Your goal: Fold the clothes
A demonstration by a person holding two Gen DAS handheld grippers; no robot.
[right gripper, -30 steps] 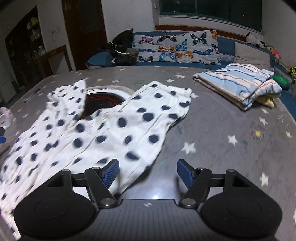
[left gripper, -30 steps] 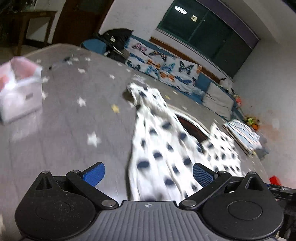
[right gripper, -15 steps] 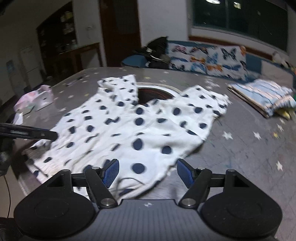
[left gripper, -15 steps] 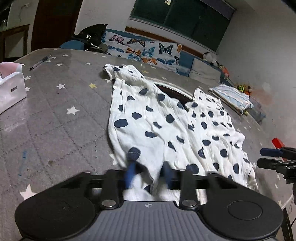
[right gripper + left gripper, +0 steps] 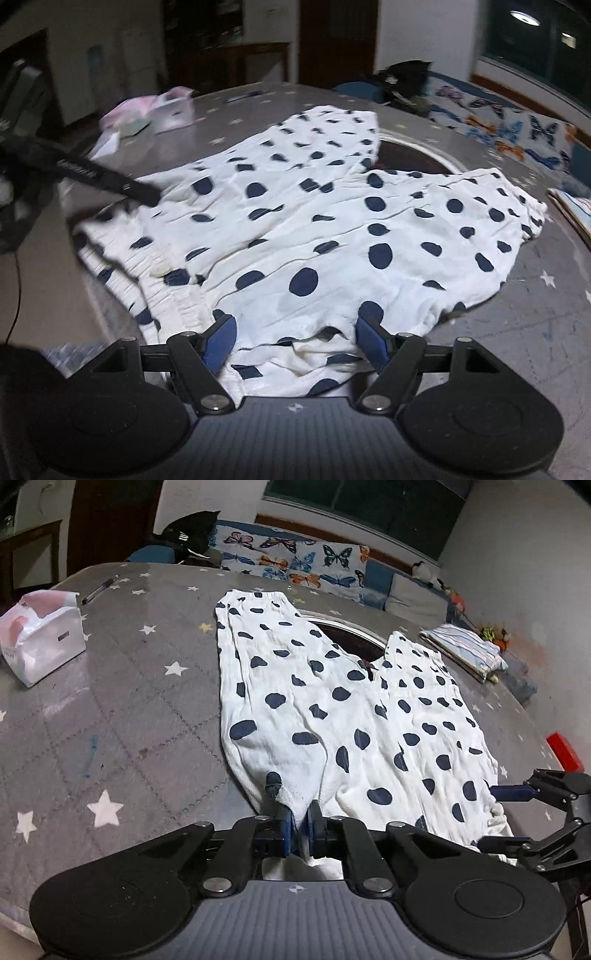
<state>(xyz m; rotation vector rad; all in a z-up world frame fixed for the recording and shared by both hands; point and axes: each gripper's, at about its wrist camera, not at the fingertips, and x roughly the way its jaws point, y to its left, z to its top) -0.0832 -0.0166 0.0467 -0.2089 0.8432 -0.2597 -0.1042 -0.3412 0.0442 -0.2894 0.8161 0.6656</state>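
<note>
Dim indoor night light, ceiling lamp point(image 5: 523, 17) glare, fisheye-bent edges, motion blur in right view

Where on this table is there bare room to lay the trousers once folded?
Bare grey cloth lies between the tissue pack and the polka-dot trousers, and in the near-left corner. Right side is crowded: the striped folded cloth and the right gripper.

The dotted trousers point(image 5: 332, 709) are thin white cloth, soft and wrinkled, with a gathered waistband. The table cover point(image 5: 122, 709) looks like glossy grey plastic sheet printed with stars. The left gripper point(image 5: 300, 830) is matt black plastic with ribbed body, blue rubber-like pads point(image 5: 286, 829) and shiny metal rivets.
</note>
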